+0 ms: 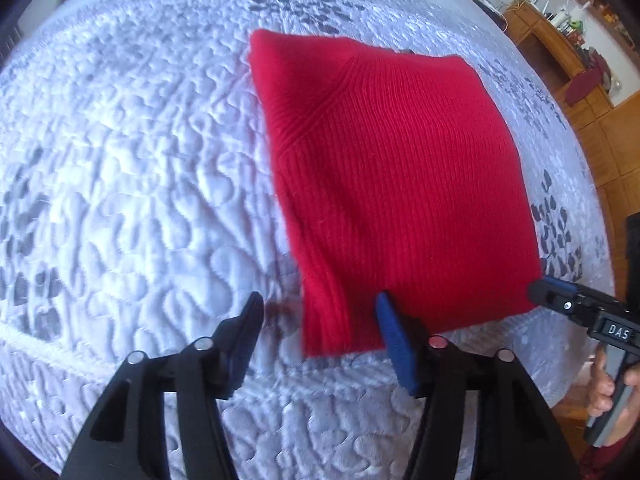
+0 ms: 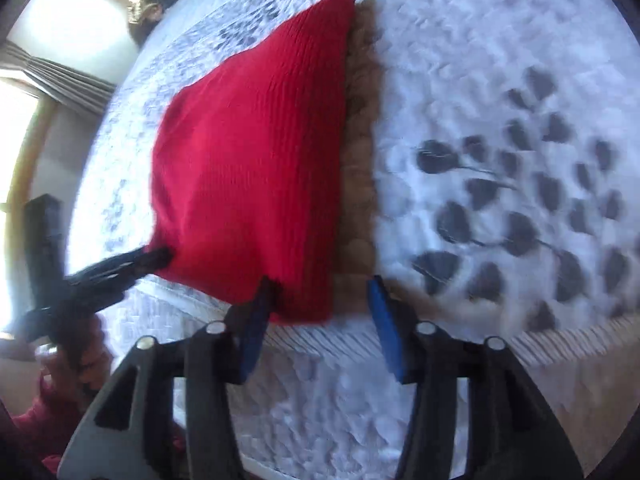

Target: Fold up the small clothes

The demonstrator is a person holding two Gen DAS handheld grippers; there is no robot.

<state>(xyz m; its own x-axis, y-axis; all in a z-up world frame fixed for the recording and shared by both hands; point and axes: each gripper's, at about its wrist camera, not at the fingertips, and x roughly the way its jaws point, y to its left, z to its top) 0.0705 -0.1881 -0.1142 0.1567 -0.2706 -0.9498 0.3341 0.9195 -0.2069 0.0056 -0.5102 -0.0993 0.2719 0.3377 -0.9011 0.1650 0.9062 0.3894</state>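
Observation:
A red ribbed knit garment point(image 1: 392, 168) lies folded flat on the quilted bedspread point(image 1: 132, 168). My left gripper point(image 1: 319, 304) stands open over its near left corner. The cloth edge lies between the fingers, with the blue pad point(image 1: 396, 344) beside it and not pressing. In the right wrist view my right gripper point(image 2: 320, 284) is open astride the near right corner of the garment point(image 2: 256, 152). Each gripper shows in the other's view: the right one point(image 1: 544, 286) and the left one point(image 2: 162, 258), each at its corner. A brownish band point(image 2: 360, 140) runs along the garment's right edge; shadow or cloth, I cannot tell.
The bedspread is white with grey leaf prints point(image 2: 520, 200), and its corded front edge point(image 2: 560, 336) is close to the grippers. Wooden shelves point(image 1: 560, 44) stand beyond the bed at the right. A window with a curtain point(image 2: 60, 72) is at the left. A hand point(image 1: 604, 380) holds the right gripper's handle.

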